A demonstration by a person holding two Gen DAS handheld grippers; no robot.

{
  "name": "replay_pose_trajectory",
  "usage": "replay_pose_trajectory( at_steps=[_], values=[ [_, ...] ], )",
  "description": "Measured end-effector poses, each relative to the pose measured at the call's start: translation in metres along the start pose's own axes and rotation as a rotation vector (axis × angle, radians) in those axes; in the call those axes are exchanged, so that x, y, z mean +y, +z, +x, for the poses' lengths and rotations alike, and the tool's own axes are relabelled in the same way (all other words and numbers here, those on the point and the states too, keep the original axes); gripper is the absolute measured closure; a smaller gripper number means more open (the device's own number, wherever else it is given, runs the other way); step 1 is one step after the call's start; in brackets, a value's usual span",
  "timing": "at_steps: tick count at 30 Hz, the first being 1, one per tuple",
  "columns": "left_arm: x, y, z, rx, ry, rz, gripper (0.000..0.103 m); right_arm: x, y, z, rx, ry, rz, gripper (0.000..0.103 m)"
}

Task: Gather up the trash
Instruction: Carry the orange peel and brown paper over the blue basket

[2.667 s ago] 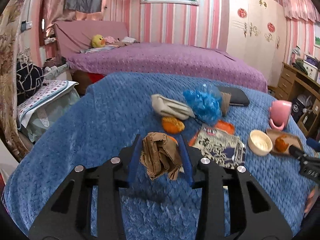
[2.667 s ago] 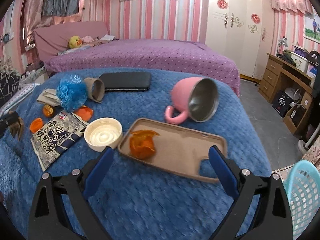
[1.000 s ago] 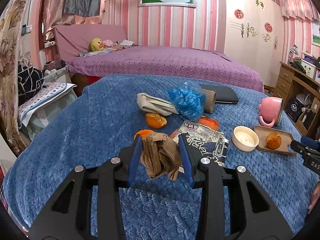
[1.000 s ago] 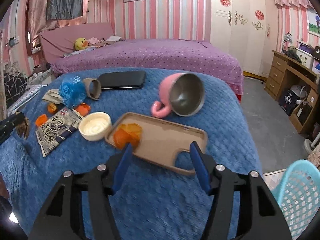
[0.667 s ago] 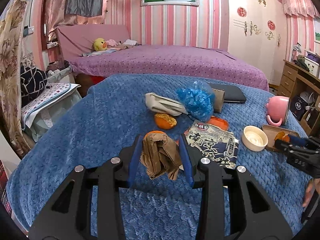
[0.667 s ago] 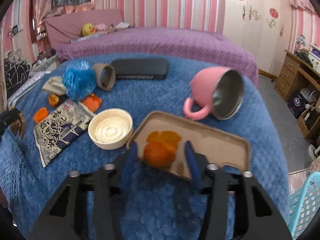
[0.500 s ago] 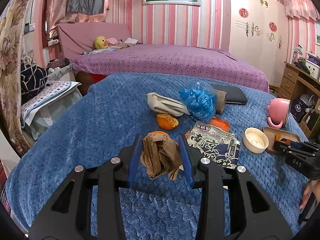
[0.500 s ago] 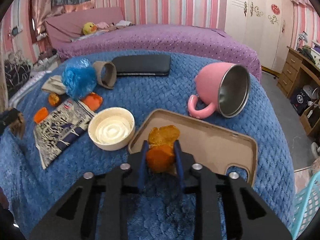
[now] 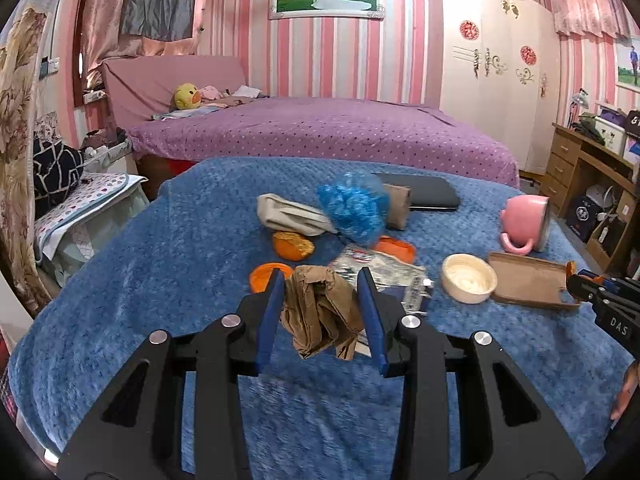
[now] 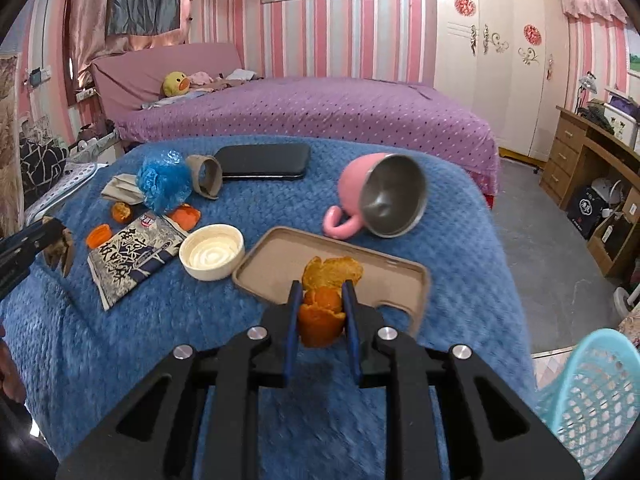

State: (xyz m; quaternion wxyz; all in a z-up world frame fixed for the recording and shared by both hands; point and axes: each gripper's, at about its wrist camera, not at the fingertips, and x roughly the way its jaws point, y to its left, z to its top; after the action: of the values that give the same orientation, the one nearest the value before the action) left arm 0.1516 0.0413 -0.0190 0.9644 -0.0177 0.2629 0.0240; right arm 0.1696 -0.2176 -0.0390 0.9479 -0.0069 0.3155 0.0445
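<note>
My left gripper [image 9: 322,280] is shut on a crumpled brown paper [image 9: 320,314] and holds it above the blue blanket. My right gripper [image 10: 319,288] is shut on an orange peel [image 10: 320,316], lifted just off the brown tray [image 10: 280,264]. More trash lies on the blanket: orange peels [image 9: 292,245], a printed snack wrapper [image 10: 132,254], a blue plastic bag [image 10: 162,182], a cardboard roll [image 10: 206,176] and a beige wad [image 9: 288,214].
A light blue mesh basket [image 10: 592,396] stands on the floor at the right. A pink mug [image 10: 376,200] lies on its side behind the tray. A white bowl [image 10: 211,252] and a black case [image 10: 264,162] lie on the blanket. A purple bed stands behind.
My right gripper moved onto the tray, closed on the orange peel and lifted it toward me. My left gripper kept hold of the brown paper and shifted only slightly.
</note>
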Motion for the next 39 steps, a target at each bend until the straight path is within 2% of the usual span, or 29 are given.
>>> replay_pose_trajectory(
  at_steps=[9,15,26,33,36,39],
  values=[
    [-0.051,-0.011,-0.028,-0.028,-0.064,0.06,0.066,-0.026,-0.016,-0.045,-0.031,-0.049,-0.021,0.083],
    [-0.075,-0.021,-0.037,-0.014,-0.107,0.071,0.066,-0.05,-0.033,-0.069,-0.036,-0.081,-0.017,0.083],
    [-0.106,-0.033,-0.033,0.009,-0.113,0.12,0.066,-0.123,-0.059,-0.093,-0.025,-0.177,0.014,0.083],
    [-0.138,-0.027,-0.035,0.006,-0.138,0.133,0.066,-0.171,-0.071,-0.106,-0.039,-0.237,0.084,0.083],
    [-0.161,-0.025,-0.041,-0.01,-0.178,0.146,0.066,-0.188,-0.073,-0.113,-0.056,-0.259,0.111,0.083],
    [-0.19,-0.03,-0.045,0.0,-0.252,0.135,0.066,-0.206,-0.077,-0.115,-0.058,-0.281,0.133,0.083]
  ],
)
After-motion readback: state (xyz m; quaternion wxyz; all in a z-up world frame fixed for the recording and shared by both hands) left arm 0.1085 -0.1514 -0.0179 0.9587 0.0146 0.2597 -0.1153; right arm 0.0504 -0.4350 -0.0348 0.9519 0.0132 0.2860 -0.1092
